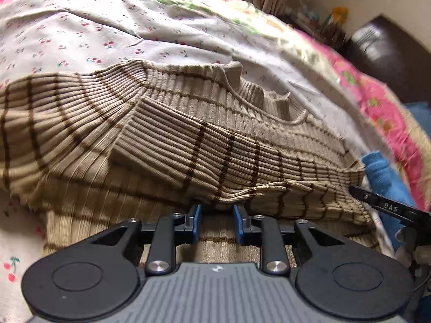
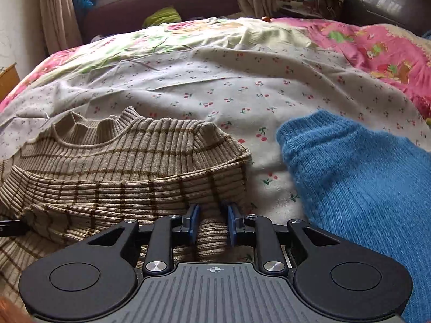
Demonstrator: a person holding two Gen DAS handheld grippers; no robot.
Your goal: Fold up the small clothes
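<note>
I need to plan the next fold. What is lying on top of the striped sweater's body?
On the striped sweater, both sleeves lie folded across the body. What the sweater covers below cannot be seen; around it shows only the cherry-print sheet.

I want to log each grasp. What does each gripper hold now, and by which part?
Both hold the beige striped sweater. The right gripper pinches a bunched fold at its near right edge; the left gripper grips the near folded edge.

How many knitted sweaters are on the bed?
2: a tan striped sweater lies left, before both grippers; a blue sweater lies right of it. Others may be hidden.
</note>
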